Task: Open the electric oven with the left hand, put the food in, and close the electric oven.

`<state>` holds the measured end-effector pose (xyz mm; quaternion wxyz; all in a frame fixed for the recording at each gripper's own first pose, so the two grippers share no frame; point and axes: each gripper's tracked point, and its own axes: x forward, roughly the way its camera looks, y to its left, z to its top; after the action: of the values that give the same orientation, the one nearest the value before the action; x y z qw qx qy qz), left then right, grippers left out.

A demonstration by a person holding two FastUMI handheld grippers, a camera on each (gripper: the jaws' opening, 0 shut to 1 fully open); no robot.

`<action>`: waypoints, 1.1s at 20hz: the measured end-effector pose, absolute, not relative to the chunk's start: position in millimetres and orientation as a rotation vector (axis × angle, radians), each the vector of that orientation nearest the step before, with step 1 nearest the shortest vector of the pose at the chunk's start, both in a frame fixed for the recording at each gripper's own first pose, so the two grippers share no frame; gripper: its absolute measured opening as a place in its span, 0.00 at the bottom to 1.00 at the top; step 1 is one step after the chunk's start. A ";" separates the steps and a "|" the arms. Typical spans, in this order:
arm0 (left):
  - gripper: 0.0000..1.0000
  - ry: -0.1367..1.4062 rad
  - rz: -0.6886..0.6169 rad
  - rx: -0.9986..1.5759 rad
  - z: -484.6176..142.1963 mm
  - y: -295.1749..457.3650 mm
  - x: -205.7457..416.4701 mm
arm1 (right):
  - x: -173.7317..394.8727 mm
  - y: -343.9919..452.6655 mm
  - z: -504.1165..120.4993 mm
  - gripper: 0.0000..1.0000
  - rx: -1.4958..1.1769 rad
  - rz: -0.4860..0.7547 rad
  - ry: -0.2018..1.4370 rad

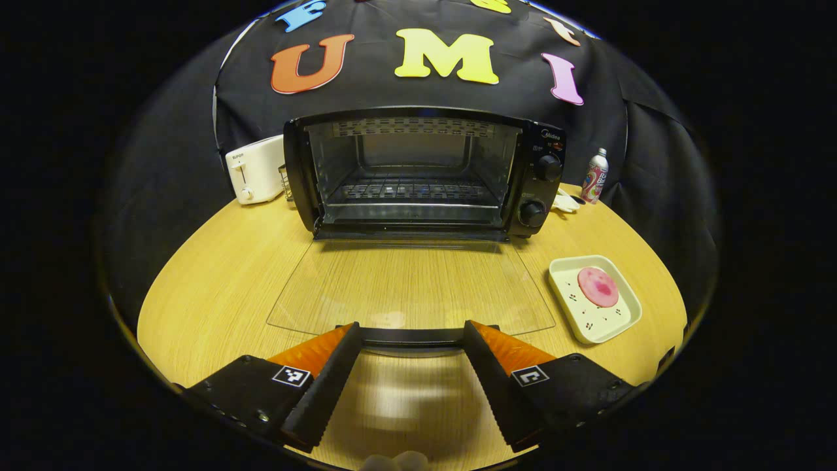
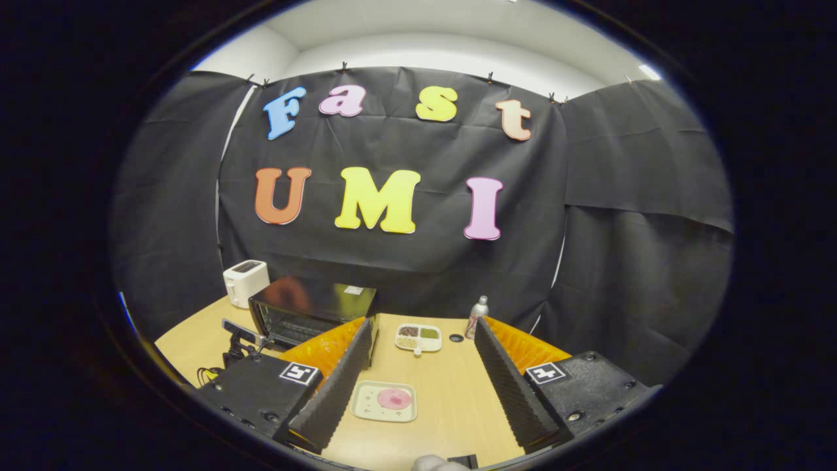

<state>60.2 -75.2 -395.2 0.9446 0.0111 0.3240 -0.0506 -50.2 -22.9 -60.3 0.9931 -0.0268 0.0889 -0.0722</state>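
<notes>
**Oven door down flat, food waiting on its plate**

Black electric oven (image 1: 425, 173) standing at the back of a round, pale wood-grain table (image 1: 216, 275), boxy, with two round knobs (image 1: 548, 168) stacked on its right panel. Glass door (image 1: 412, 284) folded down and lying flat over the tabletop, clear enough to show the wood grain through it. Inside, a bare wire rack (image 1: 409, 191) and shiny metal walls.

Left gripper (image 1: 412, 340) low at the front edge of the door, fingers spread wide and grasping nothing; ribbed, saw-toothed inner faces angled to either side of the dark bar handle (image 1: 412, 336), tips close by it, contact impossible to judge.

Food (image 1: 597, 286): a round, flat pink piece, glossy on top, resting on a square white plate (image 1: 618, 317) with rounded corners and small dark specks, on the table right of the open door and apart from it.

White toaster (image 1: 255, 169) with smooth rounded corners just left of the oven. Slim metal can (image 1: 594, 175) with a swirled pattern upright at the back right.

In the right gripper view, right gripper (image 2: 418, 379) held high over the table, likewise released, ribbed fingers well apart and empty. Between them, lower down, the same plate (image 2: 366, 400) and pink food (image 2: 394, 398). Farther back, a small white divided tray (image 2: 418, 337) with brownish and green fillings, near the can (image 2: 479, 315). Oven (image 2: 307, 311) to the left, glossy top catching reflections, toaster (image 2: 245, 281) behind it.
</notes>
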 end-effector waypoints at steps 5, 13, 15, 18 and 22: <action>0.95 0.673 -0.107 0.038 -397.2 -74.7 56.8 | -53.4 -26.2 -71.9 0.97 -0.035 -0.154 0.206; 0.97 0.554 -0.105 0.031 -346.9 -49.9 57.7 | -32.9 -40.4 -126.0 0.96 -0.023 -0.152 0.315; 0.97 0.517 -0.094 0.027 -325.0 -41.3 54.4 | -21.6 -44.8 -154.1 0.96 -0.015 -0.136 0.371; 0.97 0.455 -0.079 0.016 -288.2 -35.7 48.3 | -1.7 -47.8 -211.6 0.92 0.031 -0.102 0.503; 0.97 0.390 -0.060 0.005 -238.2 -37.3 40.5 | 27.7 -54.4 -289.5 0.80 0.058 -0.054 0.663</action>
<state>40.5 -37.3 -238.2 0.9806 0.0023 0.1938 -0.0298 27.7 -54.4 -289.5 0.9448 0.0282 0.3255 -0.0265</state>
